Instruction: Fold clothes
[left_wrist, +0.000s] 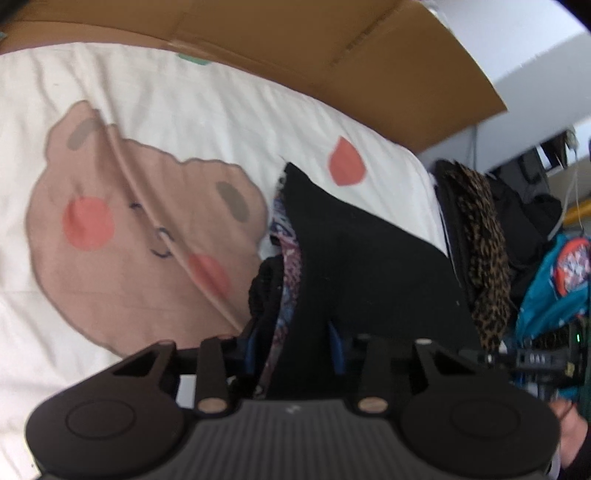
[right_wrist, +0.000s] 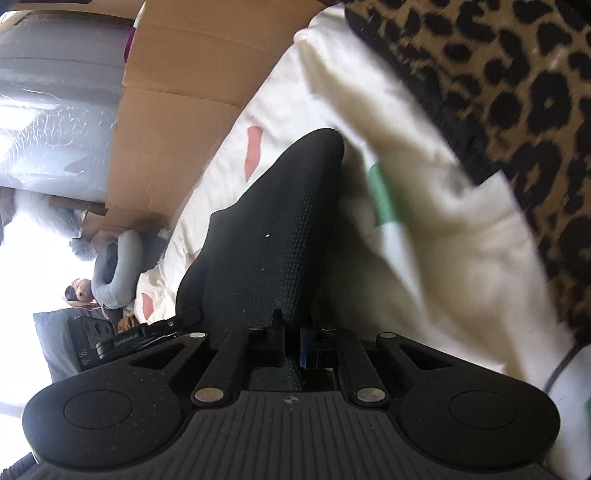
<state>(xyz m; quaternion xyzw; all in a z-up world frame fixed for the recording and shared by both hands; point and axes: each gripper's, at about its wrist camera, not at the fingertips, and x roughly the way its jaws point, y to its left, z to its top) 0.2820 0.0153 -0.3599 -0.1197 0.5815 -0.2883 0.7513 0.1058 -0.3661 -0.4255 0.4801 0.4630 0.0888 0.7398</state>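
In the left wrist view my left gripper (left_wrist: 293, 341) is shut on a bunched black garment (left_wrist: 354, 266) with a purple patterned lining (left_wrist: 286, 258); the cloth rises from between the blue pads and hides the fingertips. It hangs over a white bedsheet (left_wrist: 177, 110) with a brown bear print (left_wrist: 125, 229). In the right wrist view my right gripper (right_wrist: 291, 341) is shut on a fold of the black garment (right_wrist: 273, 229), which stretches away over the white sheet (right_wrist: 424, 258).
A leopard-print garment (left_wrist: 480, 251) lies in a pile at the bed's right edge, also close at the upper right in the right wrist view (right_wrist: 517, 92). Brown cardboard (left_wrist: 332, 48) stands behind the bed. A teal bag (left_wrist: 554, 288) sits at the right.
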